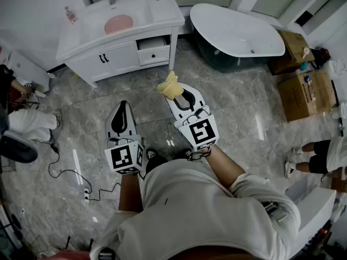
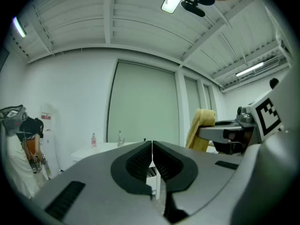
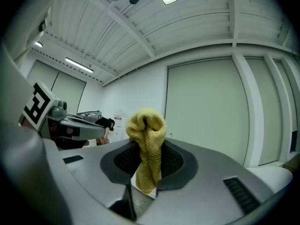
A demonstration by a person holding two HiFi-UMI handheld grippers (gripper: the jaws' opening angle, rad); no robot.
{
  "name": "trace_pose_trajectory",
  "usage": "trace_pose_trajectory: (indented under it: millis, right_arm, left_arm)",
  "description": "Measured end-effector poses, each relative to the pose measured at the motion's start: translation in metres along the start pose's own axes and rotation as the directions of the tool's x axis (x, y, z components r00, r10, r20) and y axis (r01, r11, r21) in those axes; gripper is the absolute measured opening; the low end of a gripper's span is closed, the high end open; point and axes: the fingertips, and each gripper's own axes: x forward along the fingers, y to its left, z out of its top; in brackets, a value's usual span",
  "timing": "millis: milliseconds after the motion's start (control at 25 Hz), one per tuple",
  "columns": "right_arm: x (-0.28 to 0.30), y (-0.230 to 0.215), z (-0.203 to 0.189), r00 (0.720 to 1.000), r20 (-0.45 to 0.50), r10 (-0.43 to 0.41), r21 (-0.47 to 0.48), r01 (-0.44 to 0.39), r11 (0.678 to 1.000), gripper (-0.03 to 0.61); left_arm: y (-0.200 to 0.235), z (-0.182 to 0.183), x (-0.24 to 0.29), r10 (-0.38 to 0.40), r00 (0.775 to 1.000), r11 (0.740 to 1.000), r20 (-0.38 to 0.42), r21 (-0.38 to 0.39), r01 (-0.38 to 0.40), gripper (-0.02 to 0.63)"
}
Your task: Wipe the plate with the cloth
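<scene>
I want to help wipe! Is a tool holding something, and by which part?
The right tool pinches the yellow cloth around its middle, with the bunched fold sticking out past the tips. The left tool is shut on nothing.

head view steeply down, gripper views tilted upward, left one catching right tool (image 2: 203,131)

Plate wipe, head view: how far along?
Done: cloth picked up, pinched in the right tongs. In hand: nothing else; left tongs shut, empty. Left: all the wiping; the pink plate lies in the sink across the floor, no cloth on it.
</scene>
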Motion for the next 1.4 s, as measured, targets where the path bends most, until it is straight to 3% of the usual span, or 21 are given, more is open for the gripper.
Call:
trace_pose_trajectory:
  millis: [240, 760, 960, 1400]
  right_arm:
    - [-0.005, 0.011, -0.015, 0.999, -0.018, 0.027, 0.015, -0.027, 1.000, 0.083]
    - [0.009, 0.061, -0.044, 0.988, -0.090, 0.122, 0.044, -0.118, 0.992, 0.083]
    - [0.031, 0.077, -0.039, 0.990, -0.091, 0.106, 0.046, -0.102, 0.994, 0.083]
    - [0.077, 0.107, -0.038, 0.993, -0.114, 0.026, -0.015, -0.028, 0.999, 0.083]
  left_arm:
    - [-0.004, -0.014, -0.010, -0.023, 0.999, 1.000, -0.028, -0.005, 0.023, 0.023]
    - [0.002, -0.061, -0.037, -0.081, 0.983, 0.996, -0.167, -0.053, 0.073, 0.026]
    - [0.033, -0.066, -0.040, -0.075, 0.981, 0.996, -0.177, -0.063, 0.065, 0.074]
    - [0.105, -0.071, -0.031, -0.140, 0.980, 0.989, -0.138, -0.075, 0.130, 0.075]
